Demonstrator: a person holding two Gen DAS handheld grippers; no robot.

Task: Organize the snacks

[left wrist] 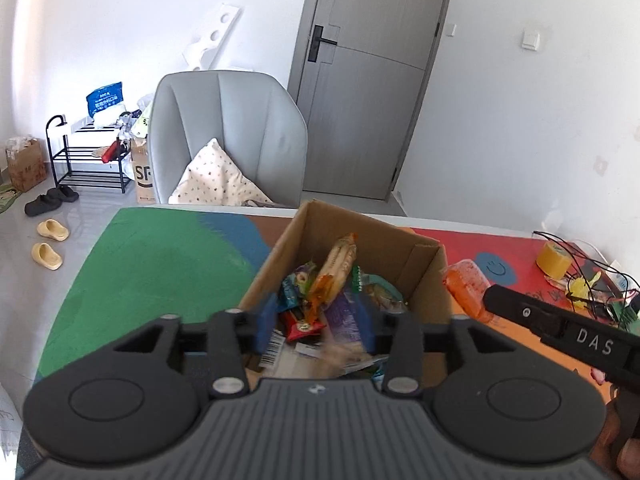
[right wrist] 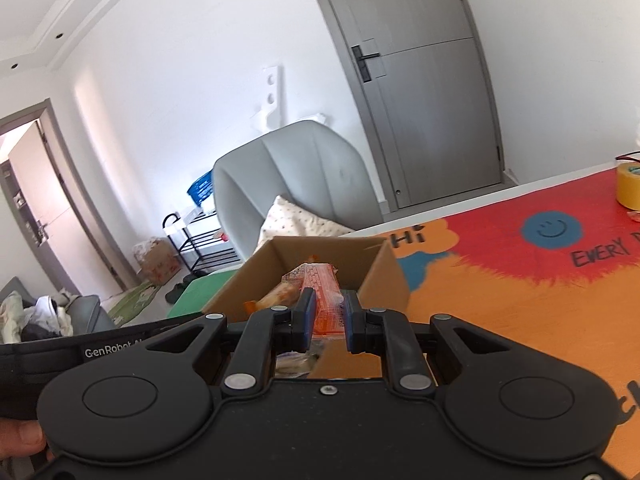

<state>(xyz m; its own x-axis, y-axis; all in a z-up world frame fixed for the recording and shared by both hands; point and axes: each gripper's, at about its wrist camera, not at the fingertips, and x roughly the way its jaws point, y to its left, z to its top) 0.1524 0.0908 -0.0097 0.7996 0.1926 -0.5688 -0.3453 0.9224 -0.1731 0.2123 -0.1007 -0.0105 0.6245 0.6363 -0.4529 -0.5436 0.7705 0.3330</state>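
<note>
While right tool clamps orange packet, left tool gapes above box.

Both cameras sit close behind their jaws, looking forward and down. Just past each pair of jaws both see the open brown cardboard box and grey door.

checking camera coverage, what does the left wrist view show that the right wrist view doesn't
Left wrist only: the pile of snack packets down inside the box, yellow slippers on the floor, the open left tool. Right wrist only: the open doorway at far left, the right tool shut on the orange packet. Both: cardboard box, grey chair, grey door, yellow tape roll.
</note>
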